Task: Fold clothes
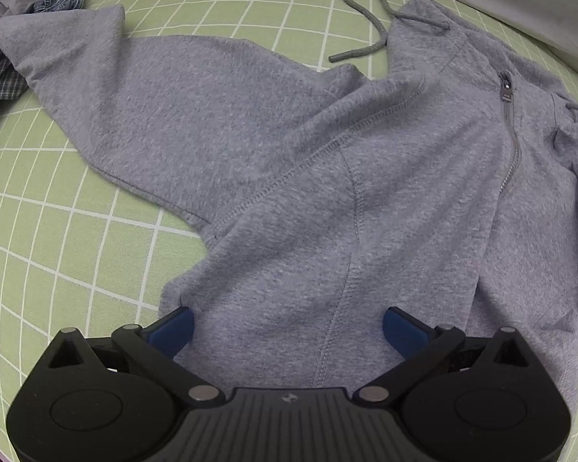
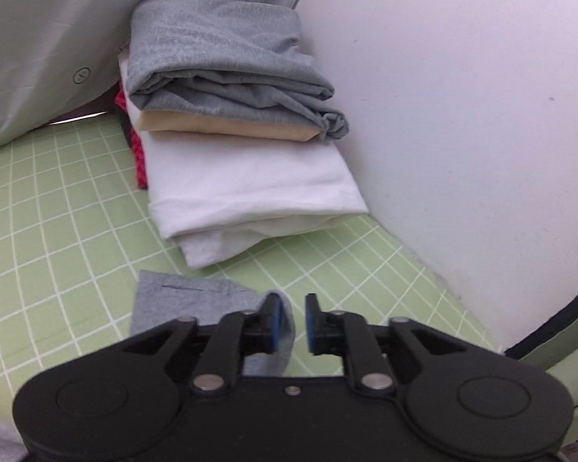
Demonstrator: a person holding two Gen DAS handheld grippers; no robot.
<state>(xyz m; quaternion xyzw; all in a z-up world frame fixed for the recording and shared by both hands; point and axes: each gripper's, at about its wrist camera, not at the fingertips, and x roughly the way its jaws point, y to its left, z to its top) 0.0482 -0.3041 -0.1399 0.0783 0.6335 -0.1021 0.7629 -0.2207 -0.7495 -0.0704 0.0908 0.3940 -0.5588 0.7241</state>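
Two grippers are seen: the left gripper point(image 1: 287, 327) hangs over the grey zip-up fleece hoodie point(image 1: 327, 161), which is spread unfolded on the green white-gridded mat point(image 1: 57, 231), jaws at full width and nothing gripped; the right gripper point(image 2: 292, 321) is part open, a grey cloth edge point(image 2: 196, 304) lying against one pad, unclamped. For a clean fold, the sleeve is best pinched at its seam and laid flat across the body. A folded stack of grey, beige and white garments point(image 2: 242, 146) is parked against the white wall point(image 2: 462, 115).
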